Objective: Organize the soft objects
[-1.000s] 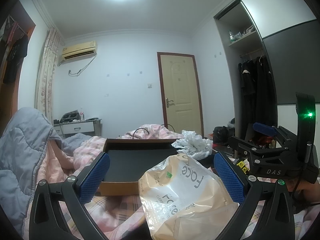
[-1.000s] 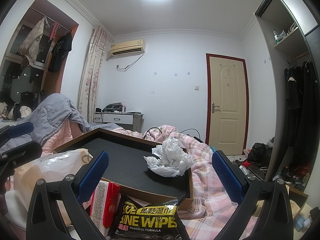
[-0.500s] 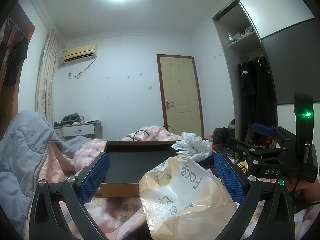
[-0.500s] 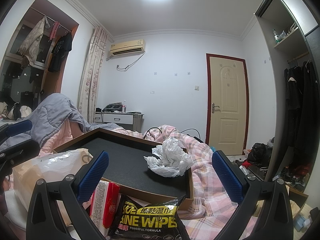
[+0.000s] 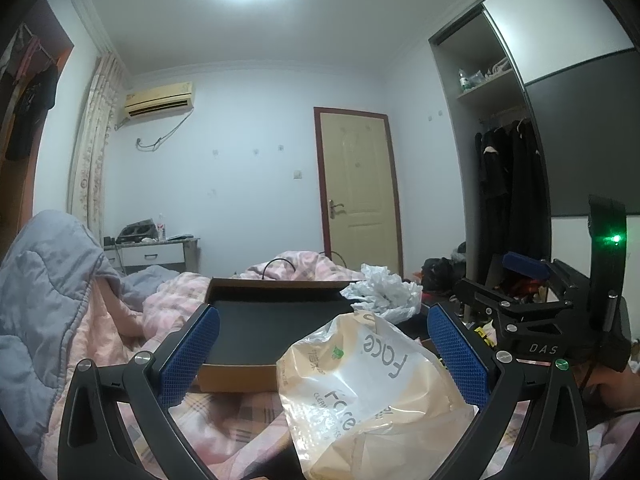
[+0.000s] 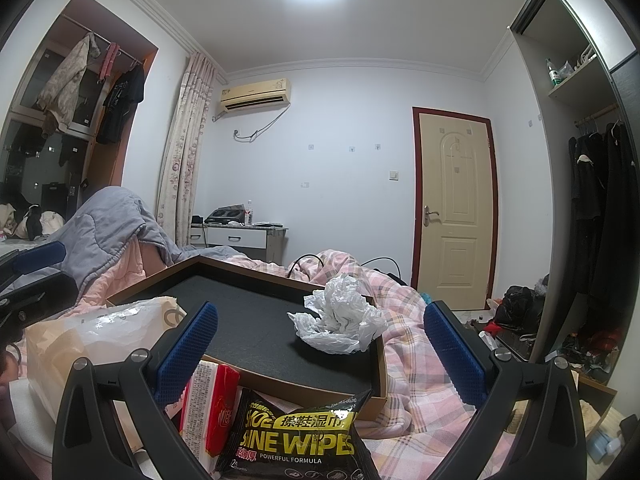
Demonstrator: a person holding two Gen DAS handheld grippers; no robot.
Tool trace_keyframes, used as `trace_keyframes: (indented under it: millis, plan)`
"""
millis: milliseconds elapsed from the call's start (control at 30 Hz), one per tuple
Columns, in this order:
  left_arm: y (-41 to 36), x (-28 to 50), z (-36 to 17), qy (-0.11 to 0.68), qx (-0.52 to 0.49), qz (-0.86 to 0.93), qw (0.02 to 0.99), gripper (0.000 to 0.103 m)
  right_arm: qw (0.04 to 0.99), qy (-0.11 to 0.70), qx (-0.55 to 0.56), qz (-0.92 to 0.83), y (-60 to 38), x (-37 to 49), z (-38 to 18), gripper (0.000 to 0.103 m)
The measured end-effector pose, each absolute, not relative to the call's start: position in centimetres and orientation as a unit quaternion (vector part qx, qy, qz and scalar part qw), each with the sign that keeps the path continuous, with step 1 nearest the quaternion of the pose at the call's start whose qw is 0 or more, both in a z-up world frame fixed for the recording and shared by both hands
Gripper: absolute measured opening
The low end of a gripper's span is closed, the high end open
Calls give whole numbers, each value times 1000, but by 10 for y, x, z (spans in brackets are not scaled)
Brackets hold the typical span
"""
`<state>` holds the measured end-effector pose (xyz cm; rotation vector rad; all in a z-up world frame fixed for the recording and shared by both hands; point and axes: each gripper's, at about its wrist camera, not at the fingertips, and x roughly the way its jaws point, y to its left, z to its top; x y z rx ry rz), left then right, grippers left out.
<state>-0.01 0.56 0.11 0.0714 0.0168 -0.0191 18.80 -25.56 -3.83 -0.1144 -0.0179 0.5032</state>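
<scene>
lying on the pink checked bed (image 6: 404,344), your shallow brown cardboard tray (image 6: 256,316) holds crumpled white plastic (image 6: 340,320). the beige face-wipe pack (image 5: 372,392) sits between your wide left tool (image 5: 320,356); soft, slippery—pinch mid-body. right tool (image 6: 320,356) gapes over the black wipes pack (image 6: 296,436).
</scene>
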Motion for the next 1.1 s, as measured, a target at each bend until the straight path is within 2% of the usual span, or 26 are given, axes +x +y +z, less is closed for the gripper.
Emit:
trace_keyframes:
  millis: [1100]
  plan:
    - [8,-1,-2,5,30,-10,999,103,967,-9,-57,249,-255,188,-38,103]
